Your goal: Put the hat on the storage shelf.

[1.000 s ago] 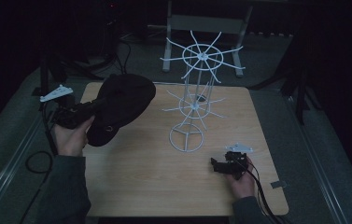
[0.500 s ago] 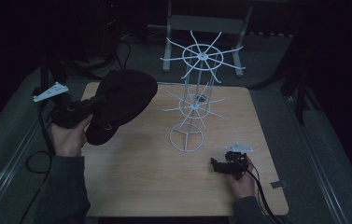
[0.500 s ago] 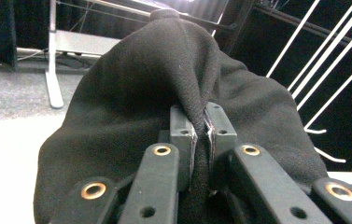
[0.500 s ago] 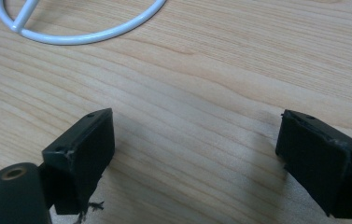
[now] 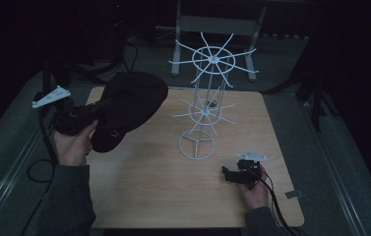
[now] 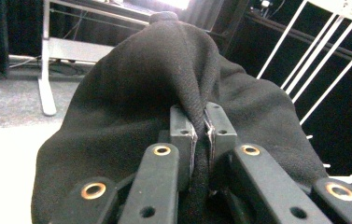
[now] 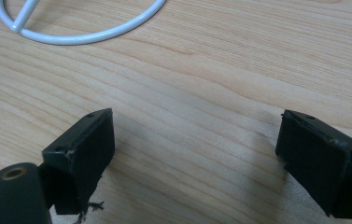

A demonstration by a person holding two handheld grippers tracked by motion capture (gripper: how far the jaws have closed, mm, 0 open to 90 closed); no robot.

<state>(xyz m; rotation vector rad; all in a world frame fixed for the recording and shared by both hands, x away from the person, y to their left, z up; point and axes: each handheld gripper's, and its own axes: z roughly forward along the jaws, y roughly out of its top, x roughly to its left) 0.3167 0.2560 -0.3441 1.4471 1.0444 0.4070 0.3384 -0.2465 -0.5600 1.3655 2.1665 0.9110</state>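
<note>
Black knit hat, held up in the air to the left of the white wire rack, a tiered stand with spokes radiating at two levels. I have my left gripper pinching a fold of the fabric; in the left gripper view the jaws are pressed together on a raised ridge of the hat, with cloth bulging to each side. I judge the grip is taken at a fold so the hat hangs open below and can be carried toward a spoke of the rack, whose white rods show just past the hat.

My left hand sits lower and further left of the rack, over the table's edge. The wooden table carries the rack's ring base. My right gripper rests low on the table, near the base and to its right, with its jaws spread wide and nothing between them; I read it as parked out of the way.

No container stands here; the rack's spokes are bare, with nothing hung on them.
</note>
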